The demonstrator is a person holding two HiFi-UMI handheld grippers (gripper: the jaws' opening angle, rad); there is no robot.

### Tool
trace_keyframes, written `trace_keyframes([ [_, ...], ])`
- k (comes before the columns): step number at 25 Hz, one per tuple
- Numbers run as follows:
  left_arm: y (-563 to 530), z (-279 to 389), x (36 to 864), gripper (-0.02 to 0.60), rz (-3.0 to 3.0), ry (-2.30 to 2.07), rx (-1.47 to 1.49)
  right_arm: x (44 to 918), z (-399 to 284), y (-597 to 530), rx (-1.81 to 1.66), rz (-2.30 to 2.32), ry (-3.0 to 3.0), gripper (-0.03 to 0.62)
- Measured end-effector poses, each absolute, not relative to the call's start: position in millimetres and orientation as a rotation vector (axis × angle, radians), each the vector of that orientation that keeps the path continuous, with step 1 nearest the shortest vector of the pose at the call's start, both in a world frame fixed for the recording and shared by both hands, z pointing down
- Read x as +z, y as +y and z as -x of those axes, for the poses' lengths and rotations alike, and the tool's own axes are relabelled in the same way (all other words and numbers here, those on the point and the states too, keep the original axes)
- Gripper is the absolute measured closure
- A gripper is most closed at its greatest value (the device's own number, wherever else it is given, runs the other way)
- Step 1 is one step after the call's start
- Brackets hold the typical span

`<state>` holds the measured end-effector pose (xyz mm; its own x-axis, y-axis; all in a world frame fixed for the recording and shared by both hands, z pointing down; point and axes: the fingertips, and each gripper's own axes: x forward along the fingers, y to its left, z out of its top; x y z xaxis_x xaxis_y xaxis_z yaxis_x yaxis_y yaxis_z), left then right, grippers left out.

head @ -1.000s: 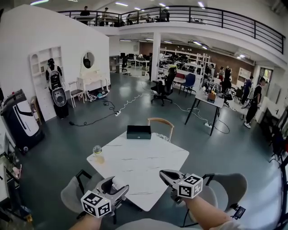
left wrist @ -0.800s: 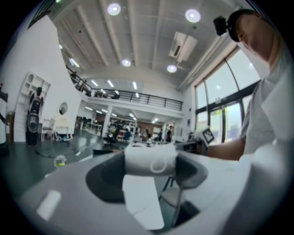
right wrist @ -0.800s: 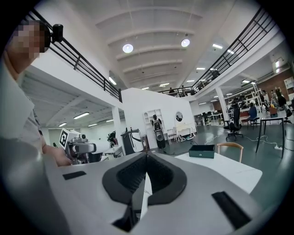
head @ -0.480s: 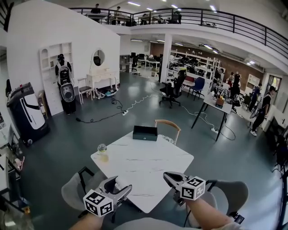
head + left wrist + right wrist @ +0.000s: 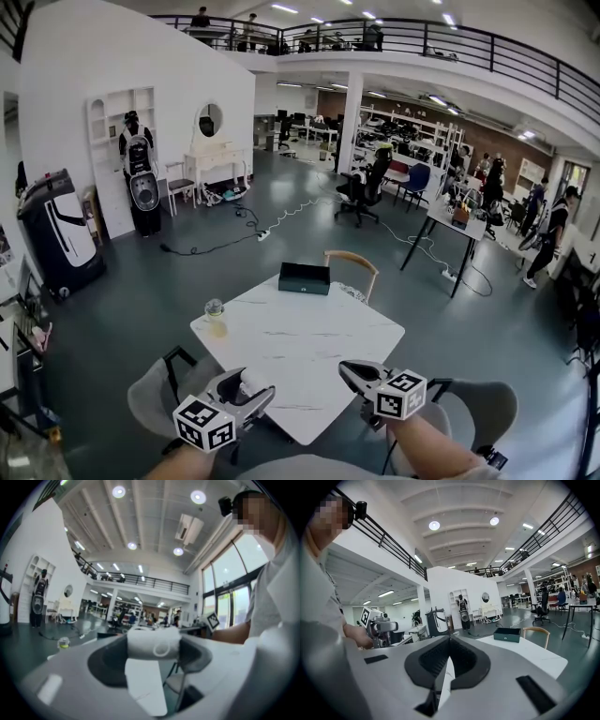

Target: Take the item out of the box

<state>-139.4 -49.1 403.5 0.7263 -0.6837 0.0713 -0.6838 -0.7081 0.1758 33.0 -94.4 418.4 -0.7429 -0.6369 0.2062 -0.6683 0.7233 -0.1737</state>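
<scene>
A dark green box (image 5: 304, 278) (image 5: 507, 634) stands shut at the far edge of the white marble table (image 5: 300, 342). Both grippers hover at the near edge, far from the box. My left gripper (image 5: 251, 385) (image 5: 154, 644) is closed on a white roll (image 5: 244, 379) (image 5: 153, 641) that spans the gap between its jaws. On the other side, my right gripper (image 5: 345, 367) (image 5: 449, 638) has its fingertips touching, with nothing between them. What the box holds is hidden.
A small glass jar (image 5: 216, 317) (image 5: 63, 642) sits at the table's left edge. A wooden chair (image 5: 352, 264) stands behind the table, and grey chairs (image 5: 155, 398) (image 5: 483, 394) flank its near corners. Beyond is a large hall with desks and people.
The head view has shifted a little, so the table sits slightly further right in the picture. Both grippers keep their places and their jaws are unchanged.
</scene>
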Motion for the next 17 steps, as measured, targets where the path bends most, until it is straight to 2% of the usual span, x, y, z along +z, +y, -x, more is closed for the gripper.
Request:
trace_keyframes([
  [17,-44.4,141.1,405.1,0.285,-2.735,-1.096,0.001,420.6,-28.4,-91.9,0.351,-1.044,-2.800,0.586],
])
